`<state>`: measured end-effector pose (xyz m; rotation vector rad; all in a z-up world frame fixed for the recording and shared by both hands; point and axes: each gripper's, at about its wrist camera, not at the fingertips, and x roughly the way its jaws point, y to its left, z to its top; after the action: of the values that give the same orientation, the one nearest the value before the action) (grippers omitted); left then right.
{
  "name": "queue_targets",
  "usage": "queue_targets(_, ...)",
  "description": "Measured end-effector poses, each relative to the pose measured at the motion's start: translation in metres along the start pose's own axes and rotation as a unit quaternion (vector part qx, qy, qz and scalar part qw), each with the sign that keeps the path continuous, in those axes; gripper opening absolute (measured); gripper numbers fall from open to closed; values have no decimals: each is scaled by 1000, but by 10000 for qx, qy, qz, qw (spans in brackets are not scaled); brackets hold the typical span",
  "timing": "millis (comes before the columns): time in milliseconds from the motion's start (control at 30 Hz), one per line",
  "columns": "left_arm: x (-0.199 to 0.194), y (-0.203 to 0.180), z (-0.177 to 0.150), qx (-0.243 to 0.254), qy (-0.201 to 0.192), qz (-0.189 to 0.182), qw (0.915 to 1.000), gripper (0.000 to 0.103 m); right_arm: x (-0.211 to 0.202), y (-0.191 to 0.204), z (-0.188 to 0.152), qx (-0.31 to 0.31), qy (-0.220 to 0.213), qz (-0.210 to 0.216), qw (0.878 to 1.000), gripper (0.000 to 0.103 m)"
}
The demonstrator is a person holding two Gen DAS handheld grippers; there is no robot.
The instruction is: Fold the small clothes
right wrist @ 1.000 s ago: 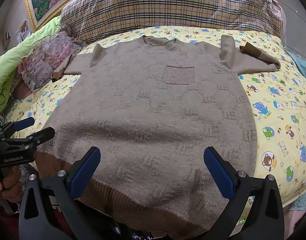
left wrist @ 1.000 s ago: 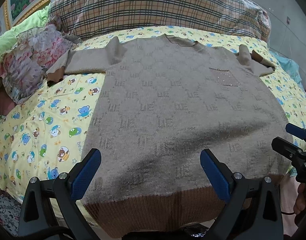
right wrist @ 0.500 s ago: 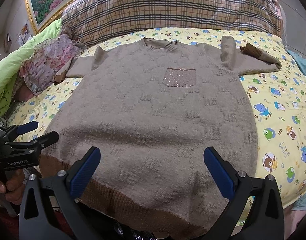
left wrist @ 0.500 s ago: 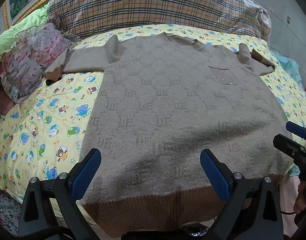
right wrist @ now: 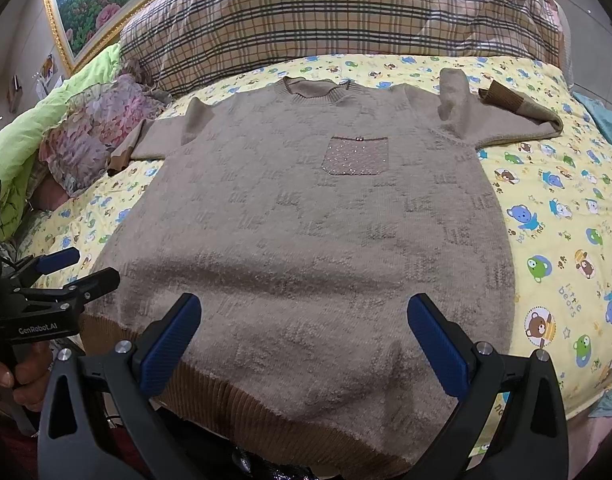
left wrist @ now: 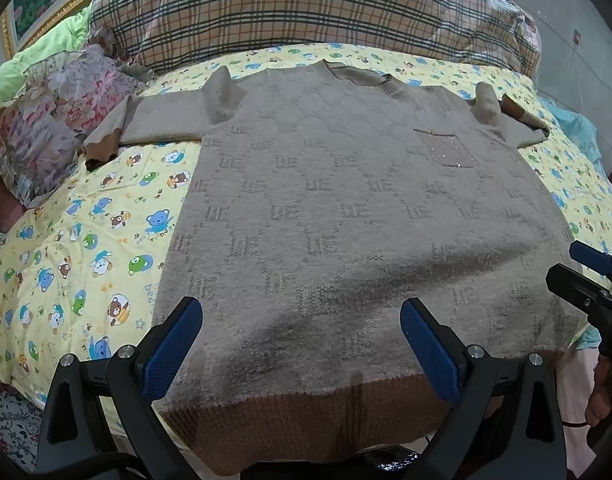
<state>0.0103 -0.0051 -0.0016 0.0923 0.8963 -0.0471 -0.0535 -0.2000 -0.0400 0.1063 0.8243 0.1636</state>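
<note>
Sweater (left wrist: 346, 220) flat on bed (left wrist: 86, 240), frame centre, unfolded. Left tool (left wrist: 302, 340) and right tool (right wrist: 306, 336) both released, hovering over hem. Pre-grasp step; next likely grab sleeve, fold inward.

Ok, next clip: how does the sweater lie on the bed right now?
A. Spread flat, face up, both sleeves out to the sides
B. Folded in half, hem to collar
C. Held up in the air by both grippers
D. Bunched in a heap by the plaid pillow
A: the sweater lies spread flat on the bear-print sheet, its chest pocket facing up and a sleeve out to each side; the left gripper and right gripper are both open, holding nothing.
</note>
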Motion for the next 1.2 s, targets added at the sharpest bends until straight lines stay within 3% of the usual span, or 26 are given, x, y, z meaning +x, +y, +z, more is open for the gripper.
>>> queue_targets(467, 14, 13, 27, -58, 81, 84, 9999, 100, 2, -31, 20, 439, -74, 7, 9990, 103)
queue_targets(800, 35, 26, 76, -169, -68, -24, 9998, 100, 3, -108, 81, 829, -602, -278, 9944, 103)
queue_targets(1200, 109, 22, 138, -303, 648, -574, 9958, 100, 47, -219, 175, 767, -580, -817, 9920, 103)
